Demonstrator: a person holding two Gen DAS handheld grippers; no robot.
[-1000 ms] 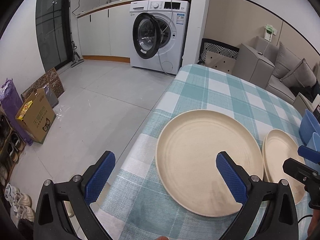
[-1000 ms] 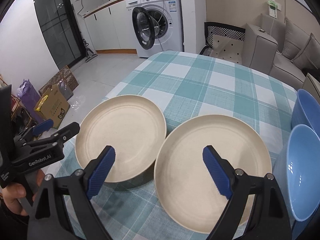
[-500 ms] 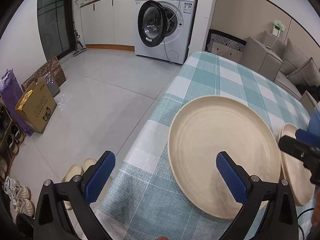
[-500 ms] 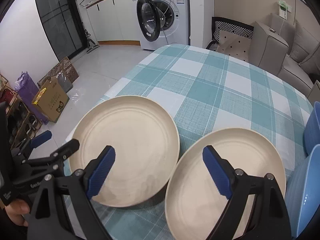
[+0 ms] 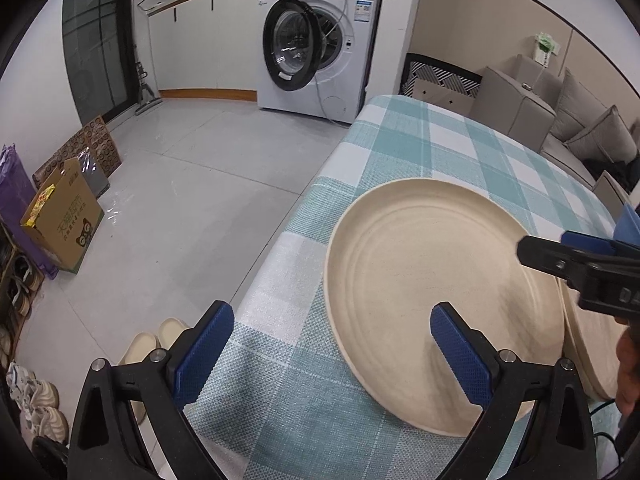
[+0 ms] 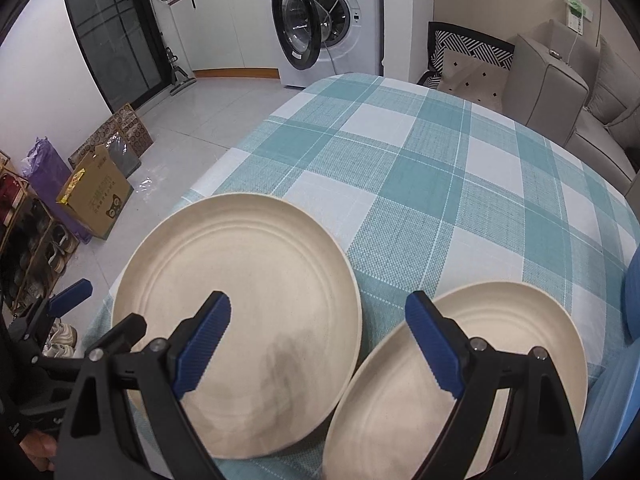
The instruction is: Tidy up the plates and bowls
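Nearest me: left gripper (image 5: 332,348), jaws wide and just easing inward, astride the near rim of the left plate (image 5: 432,292), pads not touching, nothing gripped.
Right gripper (image 6: 318,338): jaws wide, empty, above the gap between both plates; I judge it's lining up on the right plate (image 6: 480,364).
Plates: two, cream, side by side at the desk (image 6: 420,168) front edge.
Bowls: blue bowl (image 6: 632,304) at right edge, count unclear.

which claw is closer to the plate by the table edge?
Left. The left claw straddles the edge plate's near rim; the right claw hangs over the gap between both plates.
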